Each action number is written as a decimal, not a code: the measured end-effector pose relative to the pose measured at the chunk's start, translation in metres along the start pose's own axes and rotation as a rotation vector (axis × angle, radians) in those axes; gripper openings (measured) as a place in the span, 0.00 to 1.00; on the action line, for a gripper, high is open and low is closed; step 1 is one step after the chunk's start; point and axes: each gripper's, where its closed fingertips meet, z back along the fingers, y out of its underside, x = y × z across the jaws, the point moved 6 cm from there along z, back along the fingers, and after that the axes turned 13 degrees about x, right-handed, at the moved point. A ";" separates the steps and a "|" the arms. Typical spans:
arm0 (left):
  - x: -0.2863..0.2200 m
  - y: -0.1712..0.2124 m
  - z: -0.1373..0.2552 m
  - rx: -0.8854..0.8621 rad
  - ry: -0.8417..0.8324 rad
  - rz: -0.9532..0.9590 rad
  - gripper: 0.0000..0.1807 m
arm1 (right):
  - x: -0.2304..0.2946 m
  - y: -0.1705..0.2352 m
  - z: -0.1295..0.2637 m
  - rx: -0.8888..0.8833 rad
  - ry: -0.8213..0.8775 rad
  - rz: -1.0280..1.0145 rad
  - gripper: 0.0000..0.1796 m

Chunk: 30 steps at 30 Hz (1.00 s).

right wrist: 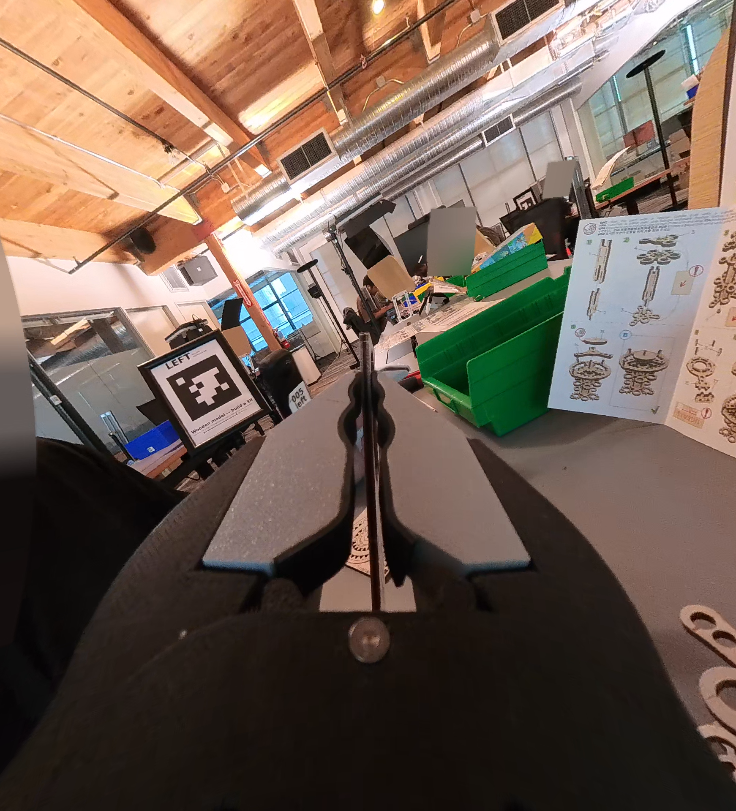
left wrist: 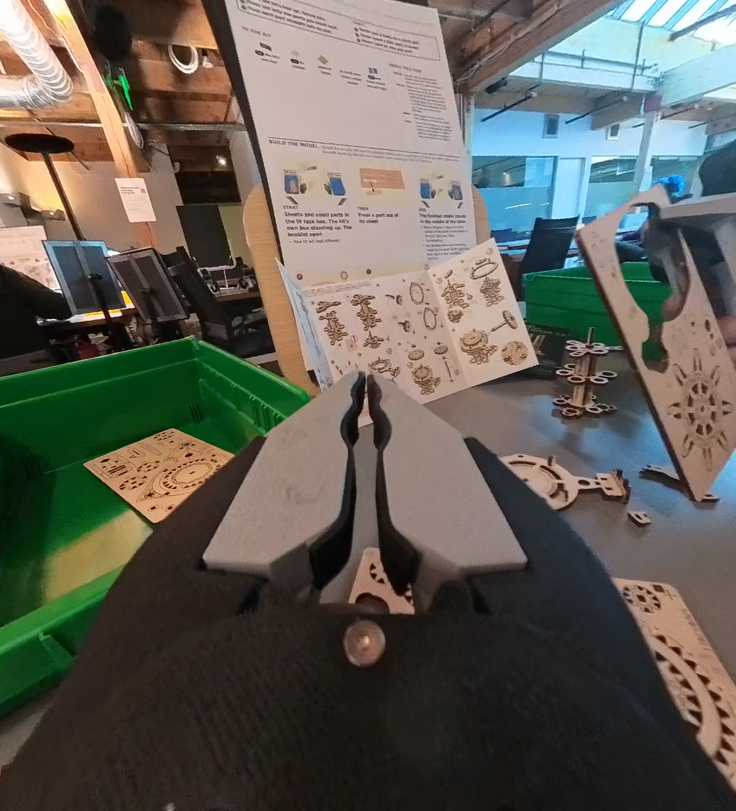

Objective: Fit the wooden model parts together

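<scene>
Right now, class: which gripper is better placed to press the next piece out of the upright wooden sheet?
Probably left. The right gripper is already shut on the wooden sheet, holding it upright on the table. The left gripper is shut, seemingly on nothing, and points toward the booklet, so it seems free.

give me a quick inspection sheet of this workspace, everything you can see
surface: grey table, matte.
job's things: wooden sheet held tilted with a corner on the table; stacked wooden assembly upright; ring part flat; open booklet; second sheet in the green bin.
clutter: small wooden offcut.
grippers: left gripper fingers closed, nothing seen between the tips; right gripper clamps the wooden sheet edge-on.
cables: nothing seen.
surroundings: instruction board, another green bin, framed marker sign.
</scene>
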 end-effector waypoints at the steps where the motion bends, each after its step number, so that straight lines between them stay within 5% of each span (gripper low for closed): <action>1: -0.001 0.000 0.000 0.000 0.002 -0.003 0.00 | 0.000 -0.001 -0.001 -0.001 0.000 0.001 0.00; 5: 0.005 0.001 0.001 -0.004 -0.017 0.039 0.02 | -0.001 -0.002 -0.001 0.004 -0.008 -0.004 0.00; 7: 0.014 0.002 0.000 -0.004 -0.072 0.091 0.17 | -0.002 -0.002 -0.003 0.013 -0.017 -0.006 0.00; 11: 0.021 0.004 -0.002 0.011 -0.108 0.128 0.31 | -0.003 -0.001 -0.008 0.031 -0.007 0.000 0.00; 19: -0.005 -0.002 -0.009 0.002 -0.050 -0.003 0.37 | 0.021 0.006 -0.015 0.116 -0.124 0.057 0.00; 24: -0.042 -0.017 0.010 -0.144 -0.010 -0.196 0.31 | 0.037 0.022 -0.028 0.248 -0.269 0.109 0.00; 30: -0.069 -0.026 0.038 -0.259 0.043 -0.197 0.28 | 0.050 0.035 -0.057 0.337 -0.341 0.073 0.00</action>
